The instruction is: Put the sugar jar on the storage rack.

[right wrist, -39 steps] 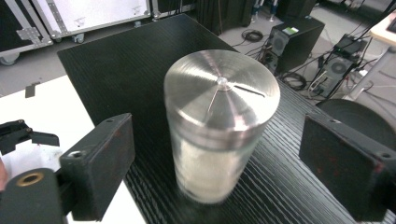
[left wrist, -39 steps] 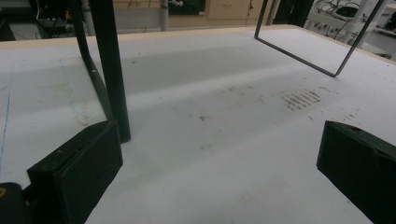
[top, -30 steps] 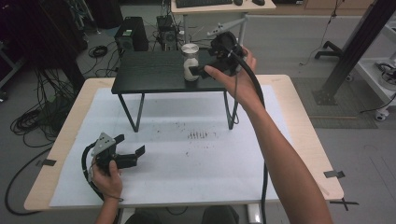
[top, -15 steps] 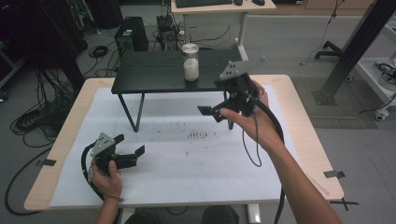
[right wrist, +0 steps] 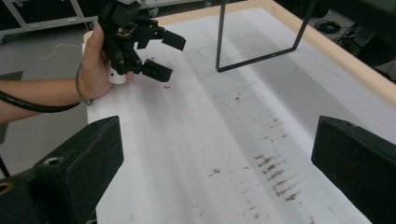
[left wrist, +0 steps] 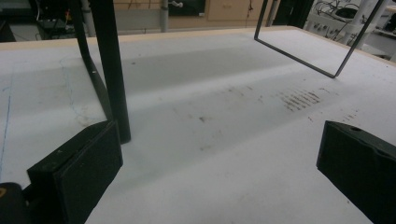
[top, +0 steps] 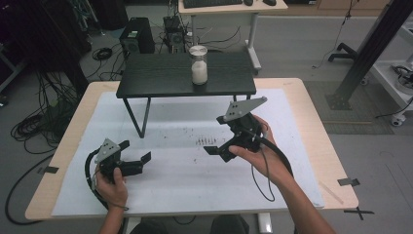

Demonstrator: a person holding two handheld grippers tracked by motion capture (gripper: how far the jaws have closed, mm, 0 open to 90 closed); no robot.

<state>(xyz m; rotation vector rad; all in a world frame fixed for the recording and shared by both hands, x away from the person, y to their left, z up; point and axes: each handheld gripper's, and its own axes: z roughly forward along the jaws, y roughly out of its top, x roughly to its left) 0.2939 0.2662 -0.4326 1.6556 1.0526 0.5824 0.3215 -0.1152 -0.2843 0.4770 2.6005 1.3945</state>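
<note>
Both grippers, left gripper [top: 134,152] and right gripper [top: 217,145], are spread open and empty, while the jar [top: 198,65], at twelve o'clock on the black stand [top: 146,78], looks glassy, slippery, breakable and moderately heavy, so grip its middle.

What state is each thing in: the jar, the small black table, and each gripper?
Jar: upright, lid on, part full of white stuff, on the black table.
Black table: standing on the white mat.
Left gripper: open, empty.
Right gripper: open, empty, above the mat.
</note>
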